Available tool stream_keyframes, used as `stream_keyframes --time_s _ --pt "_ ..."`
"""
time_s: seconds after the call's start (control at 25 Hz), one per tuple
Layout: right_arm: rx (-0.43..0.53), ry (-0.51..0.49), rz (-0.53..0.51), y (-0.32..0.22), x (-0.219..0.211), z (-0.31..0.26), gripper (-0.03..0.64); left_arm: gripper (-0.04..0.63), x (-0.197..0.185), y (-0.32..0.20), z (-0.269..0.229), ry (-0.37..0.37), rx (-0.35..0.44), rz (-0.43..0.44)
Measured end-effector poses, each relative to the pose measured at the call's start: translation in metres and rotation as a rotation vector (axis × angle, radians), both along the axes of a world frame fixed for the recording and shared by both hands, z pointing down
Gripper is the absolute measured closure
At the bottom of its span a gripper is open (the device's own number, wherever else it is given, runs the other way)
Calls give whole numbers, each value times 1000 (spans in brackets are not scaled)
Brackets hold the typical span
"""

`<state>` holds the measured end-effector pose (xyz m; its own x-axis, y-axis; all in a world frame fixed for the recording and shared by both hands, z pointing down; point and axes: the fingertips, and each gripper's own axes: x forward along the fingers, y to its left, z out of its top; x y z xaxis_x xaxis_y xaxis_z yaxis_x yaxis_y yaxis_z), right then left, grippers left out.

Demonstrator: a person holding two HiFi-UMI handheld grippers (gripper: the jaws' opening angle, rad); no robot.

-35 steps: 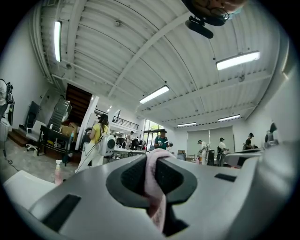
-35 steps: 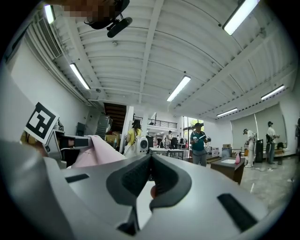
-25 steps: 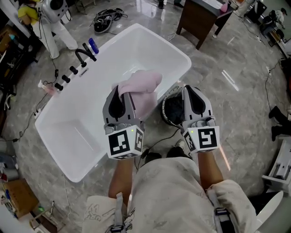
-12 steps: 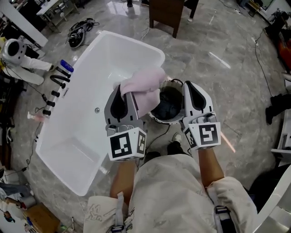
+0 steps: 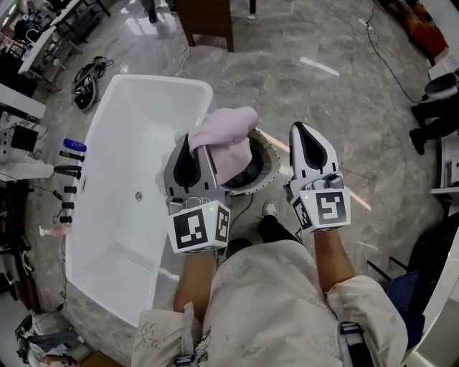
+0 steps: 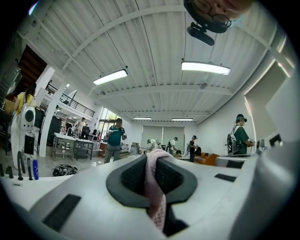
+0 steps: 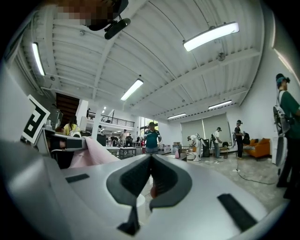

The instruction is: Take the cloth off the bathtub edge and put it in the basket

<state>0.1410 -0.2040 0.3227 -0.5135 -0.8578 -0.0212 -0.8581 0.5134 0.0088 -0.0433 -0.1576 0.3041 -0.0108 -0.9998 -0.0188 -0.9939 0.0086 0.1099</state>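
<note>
My left gripper [image 5: 199, 142] is shut on a pale pink cloth [image 5: 226, 135], which bunches up past the jaw tips and hangs over the round dark-lined basket [image 5: 264, 170] on the floor. In the left gripper view the cloth [image 6: 155, 187] runs as a pinched strip between the left gripper's [image 6: 152, 157] jaws. The white bathtub [image 5: 115, 215] lies to the left of the basket. My right gripper [image 5: 300, 130] is held level to the right of the basket, jaws together with nothing in them. In the right gripper view, my right gripper [image 7: 150, 157] has the cloth [image 7: 89, 154] at its left.
Black taps [image 5: 66, 188] and a blue bottle [image 5: 74, 145] line the tub's far left side. A dark wooden cabinet [image 5: 208, 18] stands at the top, cables [image 5: 90, 72] lie at the upper left. A shoe [image 5: 270, 209] is beside the basket. Several people stand in the hall.
Both grippers have swung to the right, away from the bathtub. The cloth has gone with the left gripper and now hangs over the basket instead of over the tub edge.
</note>
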Motion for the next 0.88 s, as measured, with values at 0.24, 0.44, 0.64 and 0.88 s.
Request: stream_keyframes --time_s 0.24,0.44,0.64,0.88 --pt "-13 -12 100 -22 72 5 629 557 73 -39 2 2 -9 111" --pt "-14 -15 175 -35 126 8 629 557 129 -67 7 19 -14 195" --pt "-10 -19 255 -48 176 6 629 557 179 -95 10 40 -27 274" --pt "-3 -31 345 -53 227 7 629 557 231 -113 16 31 -39 358"
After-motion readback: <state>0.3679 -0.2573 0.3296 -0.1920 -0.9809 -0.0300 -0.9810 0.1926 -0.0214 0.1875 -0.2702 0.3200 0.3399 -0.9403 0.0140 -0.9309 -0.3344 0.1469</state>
